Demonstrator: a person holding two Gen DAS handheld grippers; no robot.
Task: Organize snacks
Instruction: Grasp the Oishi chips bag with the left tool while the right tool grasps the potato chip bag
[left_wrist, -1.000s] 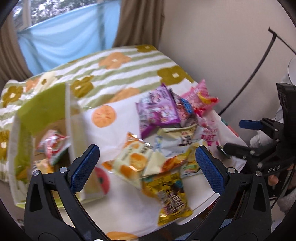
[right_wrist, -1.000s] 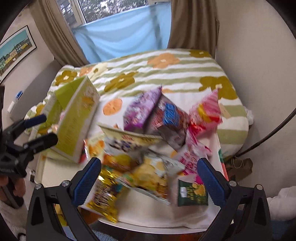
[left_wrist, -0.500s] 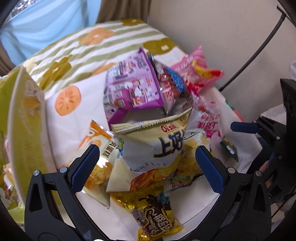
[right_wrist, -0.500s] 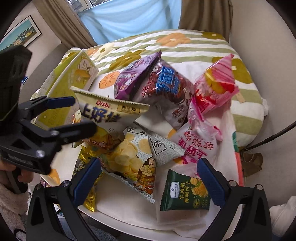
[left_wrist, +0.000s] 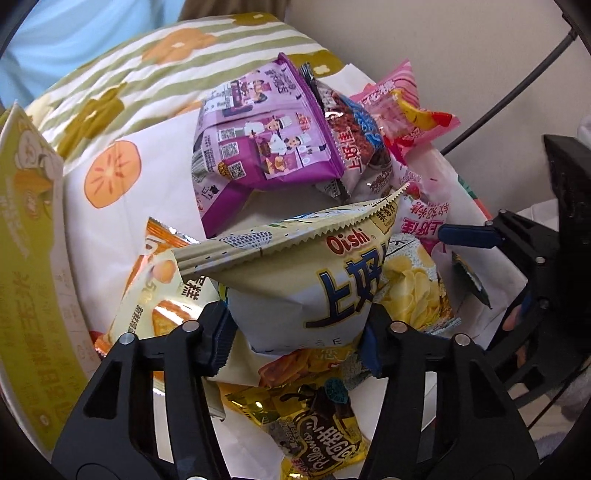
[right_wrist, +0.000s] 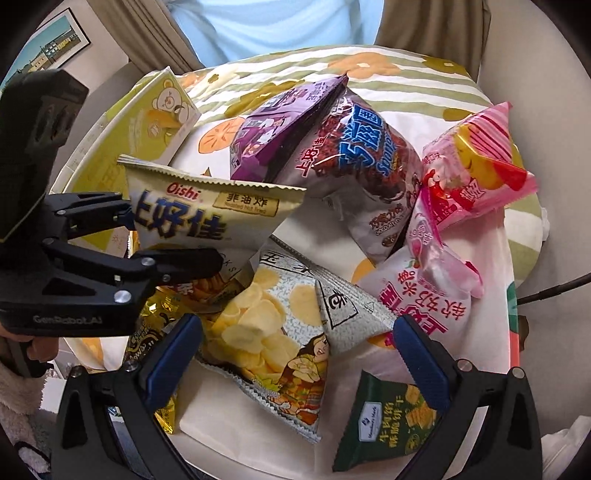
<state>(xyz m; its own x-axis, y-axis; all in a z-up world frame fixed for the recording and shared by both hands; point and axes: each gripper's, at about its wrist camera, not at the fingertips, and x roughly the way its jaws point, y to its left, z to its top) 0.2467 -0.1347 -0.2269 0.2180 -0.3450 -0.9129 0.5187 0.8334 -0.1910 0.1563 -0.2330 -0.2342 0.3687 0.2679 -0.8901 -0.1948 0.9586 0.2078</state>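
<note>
Left tongs (left_wrist: 297, 332) clamped on the cream Oishi bag (left_wrist: 314, 280); right tongs (right_wrist: 295, 350) gaping wide.

We see the bench (right_wrist: 221, 435) under a white cloth printed with orange slices, with a yellow-green box (left_wrist: 29, 258) standing at nine o'clock of the snack heap in our left wrist view. At twelve o'clock lies the purple bag (left_wrist: 266, 140), touching the dark chocolate bag (right_wrist: 362, 173) beside it, and a pink packet (right_wrist: 476, 177) sits toward two o'clock. At the middle, our left tongs pinch the cream Oishi bag by its lower half, its serrated top tilted up above the pile. In our right wrist view the chip bag with the robed figure (right_wrist: 273, 332) lies between the spread right fingers, untouched, a small dark green packet (right_wrist: 391, 417) at five o'clock, a gold packet (left_wrist: 317, 424) at seven.
</note>
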